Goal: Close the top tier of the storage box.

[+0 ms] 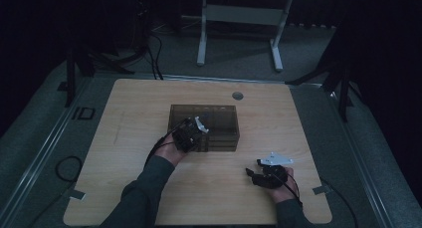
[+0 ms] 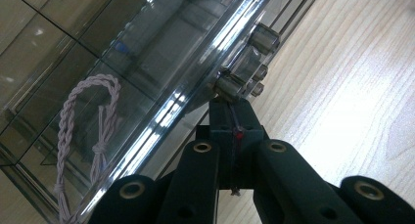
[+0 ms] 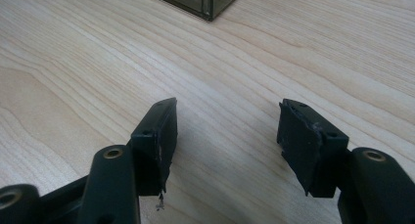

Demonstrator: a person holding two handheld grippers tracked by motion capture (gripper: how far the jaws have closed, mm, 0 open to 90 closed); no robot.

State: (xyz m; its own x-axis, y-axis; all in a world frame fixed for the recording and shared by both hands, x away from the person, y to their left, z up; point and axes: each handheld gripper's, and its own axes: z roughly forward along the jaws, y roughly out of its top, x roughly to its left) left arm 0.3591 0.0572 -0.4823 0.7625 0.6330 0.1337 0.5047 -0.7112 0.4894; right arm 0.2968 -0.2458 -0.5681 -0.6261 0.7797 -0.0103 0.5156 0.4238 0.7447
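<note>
Now left tool (image 2: pixel 230 99) pinched at clear box (image 2: pixel 122 62) latch (image 2: pixel 244 70).

The box (image 1: pixel 219 119) is smoky, see-through grey plastic, its lid edge (image 2: pixel 195 94) glinting white. Inside, at eight o'clock in the left gripper view, lies a pale lilac twisted cord (image 2: pixel 85 131). The table (image 1: pixel 278 133) is light wood with wavy grain. Both grippers (image 2: pixel 230 111) (image 3: pixel 225 136) are matt black.

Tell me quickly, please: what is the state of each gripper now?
Left gripper: shut, its tips at the knob of the clear drawer box.
Right gripper: open, empty, above the table.
</note>
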